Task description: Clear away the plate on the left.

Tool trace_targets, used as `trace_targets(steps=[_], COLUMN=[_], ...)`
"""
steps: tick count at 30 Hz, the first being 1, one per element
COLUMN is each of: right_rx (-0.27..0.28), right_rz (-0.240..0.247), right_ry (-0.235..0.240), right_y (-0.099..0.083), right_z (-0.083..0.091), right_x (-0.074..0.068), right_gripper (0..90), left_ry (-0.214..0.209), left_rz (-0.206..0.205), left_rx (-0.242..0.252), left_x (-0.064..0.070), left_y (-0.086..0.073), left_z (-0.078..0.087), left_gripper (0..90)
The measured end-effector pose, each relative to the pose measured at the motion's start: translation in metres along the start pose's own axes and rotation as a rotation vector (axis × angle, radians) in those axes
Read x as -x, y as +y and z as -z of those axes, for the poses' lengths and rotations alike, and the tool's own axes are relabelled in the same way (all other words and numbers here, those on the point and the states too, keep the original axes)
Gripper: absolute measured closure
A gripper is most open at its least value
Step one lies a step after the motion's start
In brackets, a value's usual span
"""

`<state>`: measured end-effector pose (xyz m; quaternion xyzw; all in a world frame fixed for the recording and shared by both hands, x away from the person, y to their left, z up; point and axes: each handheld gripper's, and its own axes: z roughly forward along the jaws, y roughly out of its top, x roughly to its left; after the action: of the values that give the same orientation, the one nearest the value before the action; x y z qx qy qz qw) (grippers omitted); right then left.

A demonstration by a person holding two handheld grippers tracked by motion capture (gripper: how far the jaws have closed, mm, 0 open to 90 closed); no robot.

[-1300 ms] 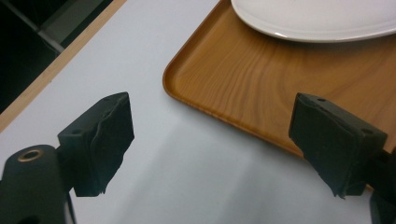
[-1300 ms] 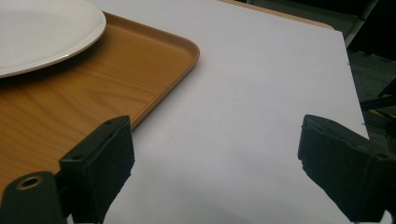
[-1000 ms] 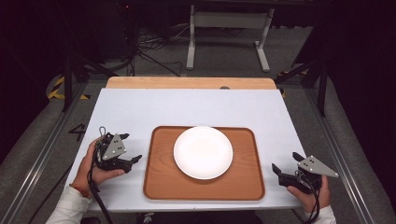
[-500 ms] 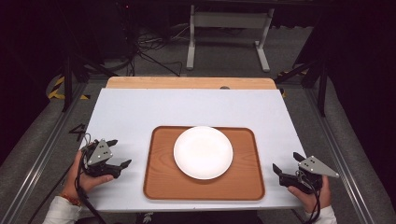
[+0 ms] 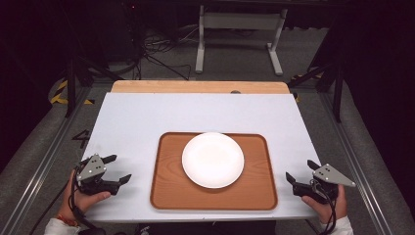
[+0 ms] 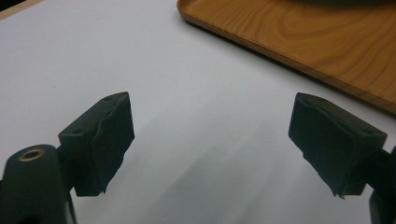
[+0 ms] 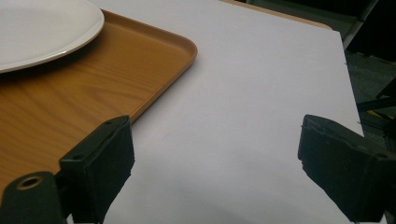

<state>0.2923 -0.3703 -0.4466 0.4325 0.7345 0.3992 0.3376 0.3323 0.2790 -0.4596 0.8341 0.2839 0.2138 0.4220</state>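
Nothing is picked up yet: both grippers, left [image 5: 117, 170] and right [image 5: 299, 172], wait beside the tray [image 5: 169, 191] with jaws apart, plate [image 5: 213, 159] untouched.

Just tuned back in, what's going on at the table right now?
A person holds a gripper in each hand at the near edge of the white table. The left gripper and the right gripper are both open and hold nothing, one on either side of the wooden tray. A white plate sits on the tray, with nothing on it. Neither gripper touches the tray or the plate.
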Motion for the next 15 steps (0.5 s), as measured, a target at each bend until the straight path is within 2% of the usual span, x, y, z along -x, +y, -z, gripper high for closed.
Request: trace_targets(steps=[4, 10, 15], right_rx=[-0.003, -0.006, -0.011], right_rz=[0.006, 0.017, 0.017], right_ry=[0.000, 0.000, 0.003], right_y=[0.0005, 0.0017, 0.0018], right_z=[0.0001, -0.0001, -0.0007], right_x=[-0.0014, -0.0043, -0.0048], right_gripper=[11.3, 11.3, 11.3], left_ry=[-0.002, 0.002, 0.005], left_rz=[-0.009, -0.001, -0.010], left_rx=[0.002, 0.019, 0.006], left_x=[0.0030, 0.0050, 0.0051], left_y=[0.0009, 0.0022, 0.0031], left_z=[0.0011, 0.0039, 0.0033], left_gripper=[14.9, 14.8, 14.9])
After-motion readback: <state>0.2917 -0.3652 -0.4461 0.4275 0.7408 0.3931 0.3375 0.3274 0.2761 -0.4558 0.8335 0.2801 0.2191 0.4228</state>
